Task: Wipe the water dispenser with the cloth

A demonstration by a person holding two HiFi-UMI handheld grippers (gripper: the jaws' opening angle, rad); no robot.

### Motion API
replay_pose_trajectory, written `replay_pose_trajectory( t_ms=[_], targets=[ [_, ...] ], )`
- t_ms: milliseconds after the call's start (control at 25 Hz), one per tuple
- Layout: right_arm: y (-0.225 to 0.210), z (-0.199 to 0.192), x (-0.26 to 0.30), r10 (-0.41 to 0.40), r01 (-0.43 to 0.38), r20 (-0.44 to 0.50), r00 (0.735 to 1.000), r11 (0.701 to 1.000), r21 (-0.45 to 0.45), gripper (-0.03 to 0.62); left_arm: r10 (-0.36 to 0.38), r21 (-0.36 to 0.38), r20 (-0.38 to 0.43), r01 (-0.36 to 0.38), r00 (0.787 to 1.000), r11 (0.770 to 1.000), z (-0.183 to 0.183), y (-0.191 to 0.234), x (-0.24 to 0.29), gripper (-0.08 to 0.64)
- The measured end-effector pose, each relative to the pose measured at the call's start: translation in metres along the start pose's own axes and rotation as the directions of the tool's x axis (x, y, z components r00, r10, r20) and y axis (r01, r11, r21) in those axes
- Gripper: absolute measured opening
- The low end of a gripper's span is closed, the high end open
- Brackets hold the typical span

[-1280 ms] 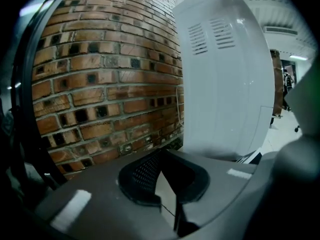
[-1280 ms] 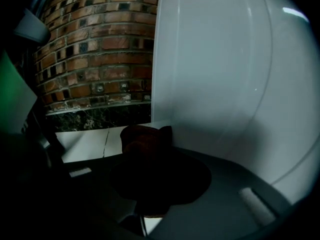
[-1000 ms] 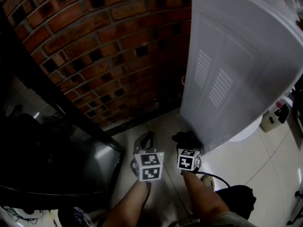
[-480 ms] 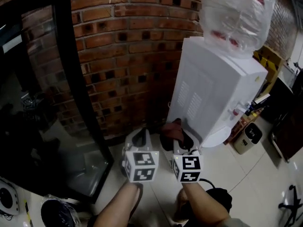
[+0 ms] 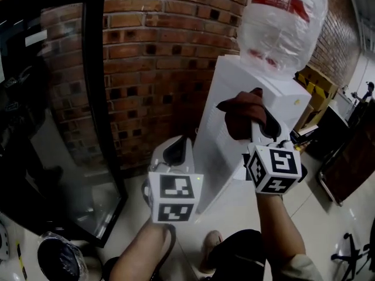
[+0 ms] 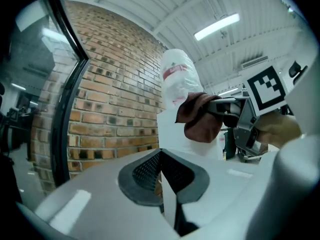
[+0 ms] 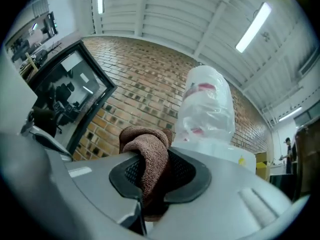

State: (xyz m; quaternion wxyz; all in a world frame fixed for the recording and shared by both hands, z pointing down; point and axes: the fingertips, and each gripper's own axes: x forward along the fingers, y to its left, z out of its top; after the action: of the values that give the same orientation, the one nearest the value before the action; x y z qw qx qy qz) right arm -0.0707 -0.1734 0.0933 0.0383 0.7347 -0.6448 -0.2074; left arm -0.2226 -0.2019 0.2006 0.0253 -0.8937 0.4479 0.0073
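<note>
Forearms point(image 5: 275, 227) filled the bottom of the head view, each ending in a gripper with a marker cube point(image 5: 174, 198). Nearest the camera, the left gripper point(image 5: 177, 148) was held low beside the white side panel of the water dispenser point(image 5: 225, 127); its own view showed the two dark pads pressed together with nothing between them. Higher and further on, the right gripper point(image 5: 261, 122) was clamped on a brown terry cloth point(image 5: 240, 113), and the right gripper view showed the fabric bunched over the jaw tips and pinched down into the gap between the pads. From the head view the cloth sat at the dispenser's upper edge, just below the bottle point(image 5: 281, 22), which was wrapped in clear plastic with a red label; whether the cloth touched the white casing could not be told from any view. Only the left gripper view caught the right gripper from the side, the cloth hanging from its tips in front of the dispenser body. Behind stood a brick wall point(image 5: 152, 69) and, to the left, a black-framed glass door point(image 5: 94, 98). The tiled floor point(image 5: 328, 227) appeared in the head view alone, while a ceiling tube lamp point(image 7: 252, 26) appeared only in the two gripper views.
</note>
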Motion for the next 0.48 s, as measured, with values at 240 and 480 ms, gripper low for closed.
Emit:
replay_pose_trajectory(
  t_ms=[240,480],
  targets=[
    [-0.023,0.021,0.014,-0.047,0.047,-0.012,0.999,0.999,-0.018,0.081,-0.004,-0.024,0.034,0.005,0.999,1.000,0.014,-0.010,0.007,0.000],
    [-0.035,0.007,0.017,-0.099,0.097,-0.040,0.994,0.994,-0.048,0.081,-0.006,-0.017,0.015,0.006,1.000,1.000,0.002,-0.016,0.019,0.000]
  ],
)
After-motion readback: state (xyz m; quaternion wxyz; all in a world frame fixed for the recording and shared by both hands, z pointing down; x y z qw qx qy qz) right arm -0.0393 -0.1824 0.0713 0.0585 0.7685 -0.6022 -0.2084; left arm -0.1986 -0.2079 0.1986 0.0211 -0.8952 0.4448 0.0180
